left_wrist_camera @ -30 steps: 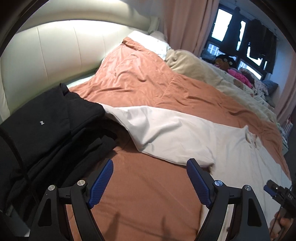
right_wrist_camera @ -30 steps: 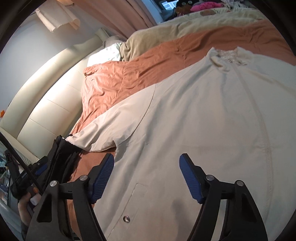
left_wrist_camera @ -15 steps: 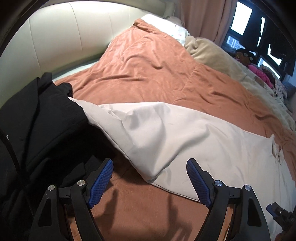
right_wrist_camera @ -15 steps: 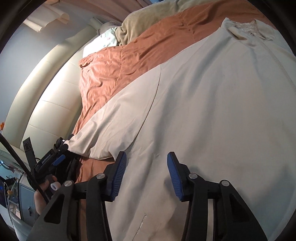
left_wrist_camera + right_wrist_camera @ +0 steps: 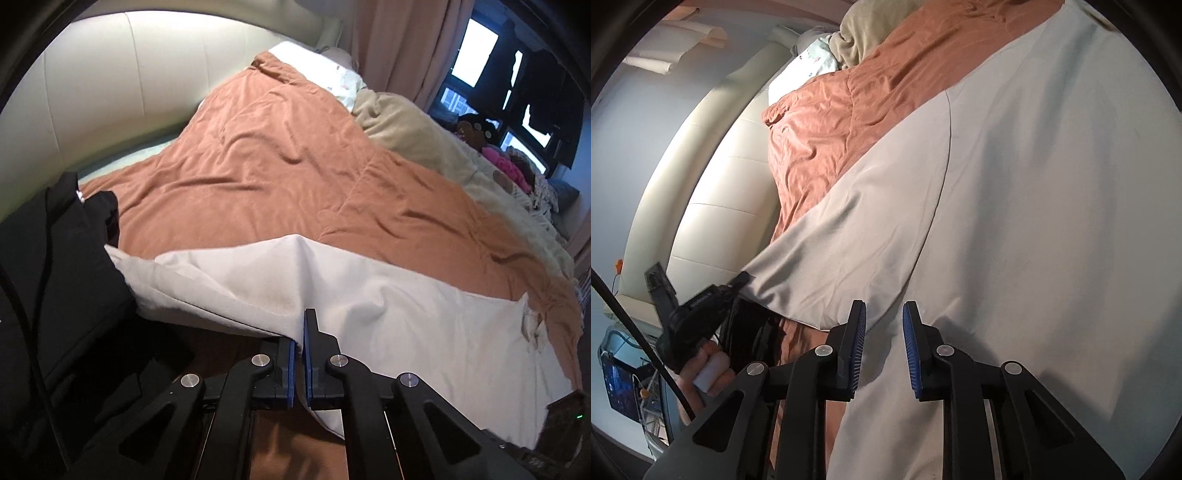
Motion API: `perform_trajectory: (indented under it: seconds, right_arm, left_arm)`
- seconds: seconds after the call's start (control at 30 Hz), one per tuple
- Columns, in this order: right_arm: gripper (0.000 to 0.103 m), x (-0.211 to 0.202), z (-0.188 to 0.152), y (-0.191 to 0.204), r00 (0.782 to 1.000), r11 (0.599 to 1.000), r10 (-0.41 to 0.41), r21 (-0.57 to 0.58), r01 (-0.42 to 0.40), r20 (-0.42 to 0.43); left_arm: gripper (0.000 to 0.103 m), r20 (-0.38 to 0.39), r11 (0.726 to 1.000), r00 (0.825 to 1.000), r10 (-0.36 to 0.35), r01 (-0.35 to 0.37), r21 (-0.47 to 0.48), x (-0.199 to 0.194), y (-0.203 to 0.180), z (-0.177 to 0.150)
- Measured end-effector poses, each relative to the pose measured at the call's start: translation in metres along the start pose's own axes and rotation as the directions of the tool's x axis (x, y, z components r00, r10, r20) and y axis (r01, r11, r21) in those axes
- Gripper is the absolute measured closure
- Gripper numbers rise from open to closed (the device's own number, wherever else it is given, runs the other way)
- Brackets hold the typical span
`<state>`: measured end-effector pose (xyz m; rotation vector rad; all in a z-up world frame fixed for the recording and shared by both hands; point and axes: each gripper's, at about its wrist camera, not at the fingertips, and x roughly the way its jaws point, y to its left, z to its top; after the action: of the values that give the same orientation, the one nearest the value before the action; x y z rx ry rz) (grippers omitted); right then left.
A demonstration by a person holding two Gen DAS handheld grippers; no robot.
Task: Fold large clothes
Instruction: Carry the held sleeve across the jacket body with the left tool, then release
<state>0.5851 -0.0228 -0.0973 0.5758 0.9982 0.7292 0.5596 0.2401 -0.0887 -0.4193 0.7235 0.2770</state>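
A large cream garment (image 5: 406, 321) lies spread on the rust-orange bedspread (image 5: 277, 166). My left gripper (image 5: 299, 332) is shut on the near edge of its sleeve, and the cloth is pinched between the blue pads and tented up ahead of them. In the right wrist view the same garment (image 5: 1034, 221) fills most of the frame. My right gripper (image 5: 884, 306) sits low over its side near the armpit, jaws closing, with a narrow gap left and cream cloth lying in it. The left gripper (image 5: 701, 306) shows there too, held by a hand (image 5: 709, 365) at the sleeve.
A pile of black clothes (image 5: 55, 277) lies left of the sleeve, against the padded cream headboard (image 5: 110, 92). A beige blanket (image 5: 424, 147), a pillow (image 5: 314, 62) and toys sit at the far side by the window (image 5: 476, 66). Furniture stands beside the bed (image 5: 624, 376).
My left gripper moved forward to the sleeve's edge and shut on it, lifting a ridge in the cloth. My right gripper sank closer to the garment and its jaws narrowed.
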Motion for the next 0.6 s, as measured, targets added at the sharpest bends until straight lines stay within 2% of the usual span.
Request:
perform_trajectory:
  seconds: [0.07,0.17,0.33,0.47,0.6]
  right_arm:
    - [0.085,0.019,-0.001,-0.009,0.999,0.999,0.015,0.037,-0.014,-0.036]
    - [0.085,0.046,-0.002,-0.015,0.996,0.998,0.036,0.062,-0.031,-0.081]
    - [0.085,0.049,0.004,-0.010,0.996,0.999,0.029,0.044,-0.025,-0.080]
    - [0.085,0.023,0.007,-0.004,0.999,0.999,0.001,0.052,0.001,-0.045]
    - [0.085,-0.023,0.002,-0.007,0.999,0.998,-0.003,0.063,0.000,0.055]
  left_arm:
    - [0.100,0.025,0.999,0.999,-0.040,0.040,0.003,-0.014,-0.010,0.009]
    - [0.101,0.050,0.994,0.994,-0.093,0.090,0.061,-0.034,-0.036,0.020]
    - [0.101,0.072,0.972,0.979,-0.190,0.178,0.155,-0.064,-0.084,0.025]
    - [0.101,0.081,0.945,0.956,-0.282,0.262,0.198,-0.083,-0.120,0.024]
    - [0.101,0.074,0.917,0.942,-0.328,0.299,0.263,-0.092,-0.154,0.020]
